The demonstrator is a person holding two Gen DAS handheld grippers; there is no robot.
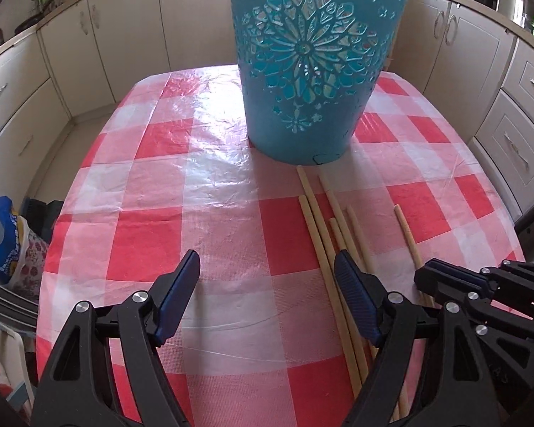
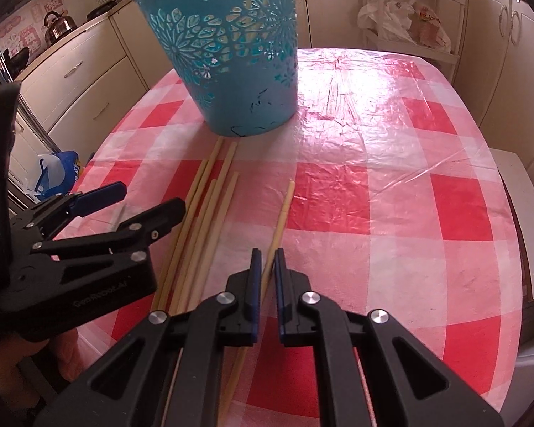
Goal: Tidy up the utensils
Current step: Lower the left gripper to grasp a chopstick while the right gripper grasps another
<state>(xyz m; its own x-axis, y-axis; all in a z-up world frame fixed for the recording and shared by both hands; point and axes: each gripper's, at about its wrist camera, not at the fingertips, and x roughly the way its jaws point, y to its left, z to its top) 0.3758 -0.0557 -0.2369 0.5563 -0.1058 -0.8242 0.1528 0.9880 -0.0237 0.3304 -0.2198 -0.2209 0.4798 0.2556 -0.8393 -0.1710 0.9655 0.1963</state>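
On the checked tablecloth [image 2: 391, 192] I've got a bunch of wooden chopsticks [image 2: 210, 220] lying in a loose bundle just in front of the blue cutout basket [image 2: 231, 71], which stands upright toward the far end. One single chopstick [image 2: 279, 227] lies a bit apart from the bundle, off to the right.

So the step in hand is the pickup. My right gripper [image 2: 266, 267] is down over that lone stick with its jaws pulled in narrow around it. The stick runs right between the blue pads, and it looks pinched, though I can't swear the pads are pressing hard yet. My left gripper [image 1: 267, 277] is spread wide with nothing in it, hovering beside the bundle; its right finger [image 1: 352, 295] sits over a couple of the sticks.

Nothing I can see is in the basket yet, so I'd say we're early on.

Next move, I reckon: lift the lone stick clear, tip it upright and drop it through the basket's open top. The left needs to straddle a stick before it closes.
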